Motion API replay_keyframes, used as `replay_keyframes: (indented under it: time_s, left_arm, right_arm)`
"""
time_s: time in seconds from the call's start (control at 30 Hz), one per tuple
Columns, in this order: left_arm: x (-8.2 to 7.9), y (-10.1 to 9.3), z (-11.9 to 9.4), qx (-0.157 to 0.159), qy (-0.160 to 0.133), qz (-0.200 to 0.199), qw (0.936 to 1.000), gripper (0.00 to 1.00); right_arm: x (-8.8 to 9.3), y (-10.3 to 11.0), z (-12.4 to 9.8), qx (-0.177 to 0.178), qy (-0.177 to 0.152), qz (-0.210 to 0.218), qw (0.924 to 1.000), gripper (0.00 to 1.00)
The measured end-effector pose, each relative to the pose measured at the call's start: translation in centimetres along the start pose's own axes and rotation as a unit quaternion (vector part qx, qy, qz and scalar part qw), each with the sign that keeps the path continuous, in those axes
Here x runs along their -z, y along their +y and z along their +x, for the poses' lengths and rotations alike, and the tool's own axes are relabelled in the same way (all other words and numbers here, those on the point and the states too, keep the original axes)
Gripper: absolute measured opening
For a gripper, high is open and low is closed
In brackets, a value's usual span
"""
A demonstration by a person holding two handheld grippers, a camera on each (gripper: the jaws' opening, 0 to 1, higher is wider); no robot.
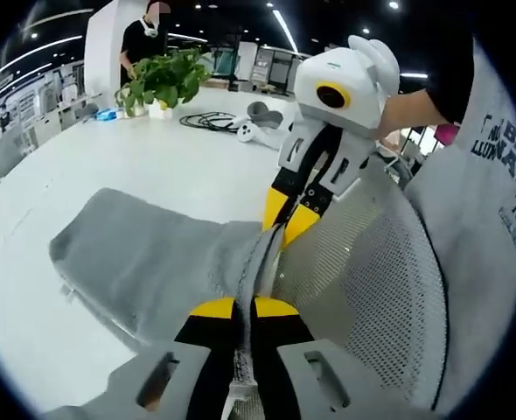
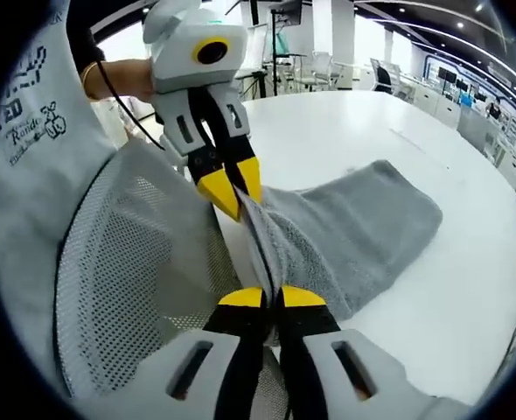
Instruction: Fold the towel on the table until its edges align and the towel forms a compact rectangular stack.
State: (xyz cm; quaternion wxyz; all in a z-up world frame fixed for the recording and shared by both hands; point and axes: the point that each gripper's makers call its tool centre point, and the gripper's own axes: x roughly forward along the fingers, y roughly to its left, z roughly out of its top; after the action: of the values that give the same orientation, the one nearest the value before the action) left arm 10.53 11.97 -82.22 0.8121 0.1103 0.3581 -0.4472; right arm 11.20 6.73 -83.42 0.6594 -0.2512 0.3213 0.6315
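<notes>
**Me:** Two grippers are pinching the same edge of the gray towel (image 1: 144,254) right now. In the left gripper view, my left gripper (image 1: 245,308) sits at 6 o'clock with its yellow tips squeezed tight on the cloth. My right gripper (image 1: 289,214) comes in from 1 o'clock and bites the edge just beside it.

**Helper:** Is the right one really closed?

**Me:** Yes. In the right gripper view the right gripper (image 2: 272,297) is at 6 o'clock, tips pressed together with the towel (image 2: 363,232) edge between them. The left gripper (image 2: 232,194) hangs down from 11 o'clock and grips the same edge.

**Helper:** Where is the rest of the towel?

**Me:** It runs from the grippers down onto the white table (image 1: 153,157). The far end lies flat there, toward 9 o'clock in the left gripper view. The held end is lifted near a mesh chair back (image 1: 372,262).

**Helper:** What could go wrong?

**Me:** I think the grippers are too close together. The edge may bunch up, and then the corners won't line up. If I pull too hard, the cloth could slip out of one gripper. It could also catch on the chair. And if I drag it toward me, the towel might slide off the table.
</notes>
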Motion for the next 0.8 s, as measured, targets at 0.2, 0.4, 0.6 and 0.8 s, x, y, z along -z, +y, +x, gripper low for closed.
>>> replay_keyframes:
  time_s: [0.2,0.4,0.6,0.8]
  left_arm:
    - [-1.6,0.0,-1.5,-0.002,-0.014,0.008,0.9999,0.05]
    - [-3.1,1.0,-2.5,-0.007,-0.023,0.007,0.9997,0.05]
    - [-4.8,2.7,-3.5,-0.017,-0.033,0.015,0.9992,0.05]
    - [-6.2,4.8,-3.7,-0.024,-0.045,0.017,0.9985,0.05]
  right_arm:
    - [-1.5,-0.2,-1.4,-0.012,-0.009,0.009,0.9998,0.02]
    - [-3.4,-0.7,-2.6,-0.015,-0.021,0.018,0.9995,0.02]
    - [-5.5,-2.0,-3.6,-0.008,-0.034,0.014,0.9993,0.02]
    - [-7.0,-4.1,-4.1,0.002,-0.054,0.032,0.9980,0.02]
